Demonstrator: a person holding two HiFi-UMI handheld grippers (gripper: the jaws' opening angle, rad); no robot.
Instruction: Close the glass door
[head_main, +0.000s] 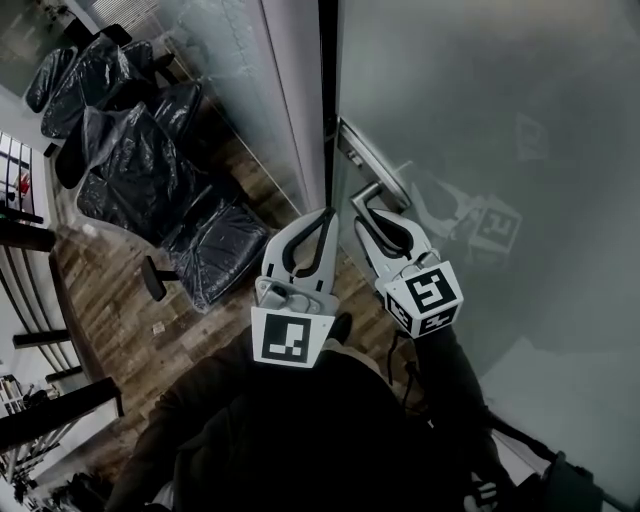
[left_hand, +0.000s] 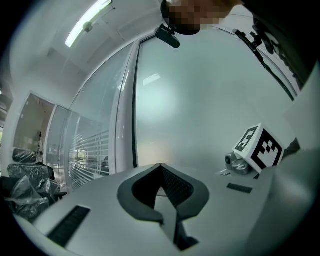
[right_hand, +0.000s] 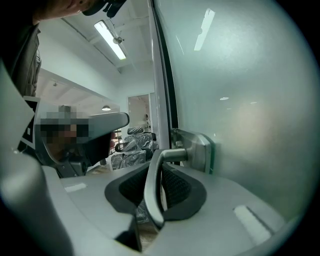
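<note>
The frosted glass door (head_main: 480, 120) fills the right of the head view, with its metal lever handle (head_main: 372, 195) near the door's edge. My right gripper (head_main: 382, 216) is shut on that lever. In the right gripper view the lever (right_hand: 153, 187) runs down between the ribbed pads, out from its mounting plate (right_hand: 199, 149). My left gripper (head_main: 325, 216) points at the door's edge just left of the handle, its tips together and nothing between them. In the left gripper view, my left gripper (left_hand: 160, 166) faces the frosted pane (left_hand: 200, 110).
A narrow dark gap (head_main: 328, 90) separates the door's edge from the grey frame post (head_main: 295, 100). Left of the frame is a fixed glass panel. Several office chairs wrapped in black plastic (head_main: 130, 150) stand on the wooden floor (head_main: 110, 310) at the left.
</note>
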